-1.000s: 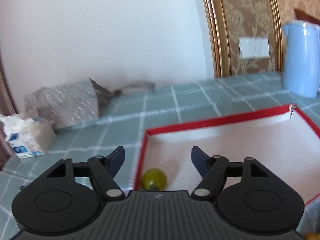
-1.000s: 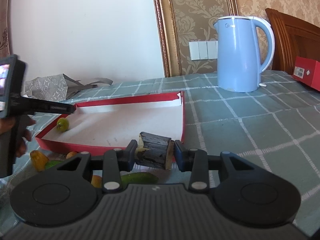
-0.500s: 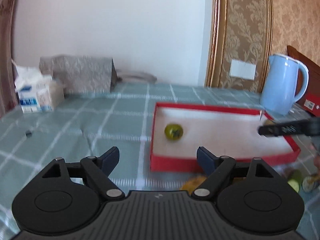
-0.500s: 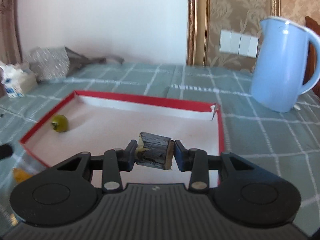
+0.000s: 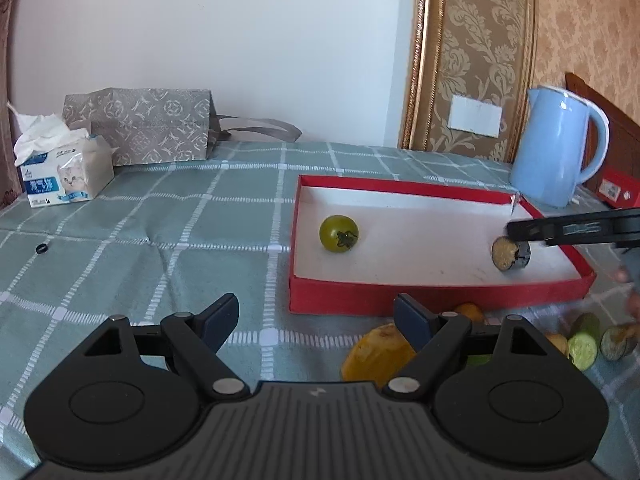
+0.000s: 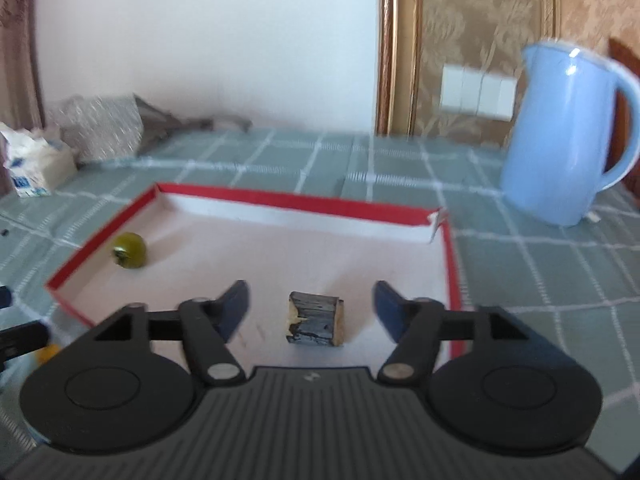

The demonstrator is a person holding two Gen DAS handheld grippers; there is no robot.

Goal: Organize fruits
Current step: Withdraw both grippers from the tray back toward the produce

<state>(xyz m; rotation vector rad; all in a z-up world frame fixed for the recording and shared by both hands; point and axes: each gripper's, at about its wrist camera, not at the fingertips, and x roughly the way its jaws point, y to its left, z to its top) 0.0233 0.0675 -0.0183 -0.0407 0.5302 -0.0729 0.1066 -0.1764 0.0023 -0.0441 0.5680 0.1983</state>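
Fruits: we count two in the red tray (image 5: pixel 440 302), one green tomato (image 5: pixel 338 233) at 9 o'clock and one dark chunk (image 6: pixel 315 319) at 4. Both our grippers, left (image 5: pixel 316 318) and right (image 6: pixel 311 306), gape wide, holding nothing. The tissue pack's (image 5: pixel 60 176) print is unreadable.

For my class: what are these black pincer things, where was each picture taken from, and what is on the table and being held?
They are hand-held grippers, one per hand, each with a camera looking along its jaws. The left gripper is open over the checked tablecloth, above a yellow fruit piece. The right gripper is open around a dark eggplant chunk sitting in the red box, untouched. A green tomato lies in the box too. Behind are a blue kettle and a tissue pack. Nothing is held.
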